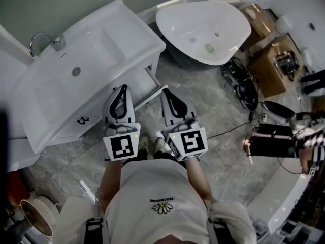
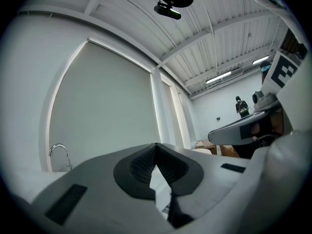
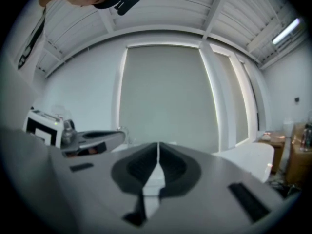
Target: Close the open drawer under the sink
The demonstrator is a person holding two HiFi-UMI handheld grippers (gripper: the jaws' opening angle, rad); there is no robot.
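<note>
A white sink vanity (image 1: 66,85) with a chrome faucet (image 1: 43,39) stands at the left of the head view. Below its front edge runs a white drawer front (image 1: 66,131) with a small black handle (image 1: 82,120); how far it stands out I cannot tell. My left gripper (image 1: 122,88) is shut and empty, its tips over the drawer front's right part. My right gripper (image 1: 165,91) is also shut and empty, just off the vanity's right corner. In the left gripper view the left gripper (image 2: 156,145) faces a grey wall with the faucet (image 2: 59,155) at left. The right gripper (image 3: 158,144) shows closed jaws.
A white oval tub (image 1: 203,24) stands behind the vanity. Cardboard boxes (image 1: 271,67) and black cables and gear (image 1: 246,90) lie at the right. Another person's arm (image 1: 277,146) reaches in from the right edge. A beige pot (image 1: 38,215) sits at lower left on the marble floor.
</note>
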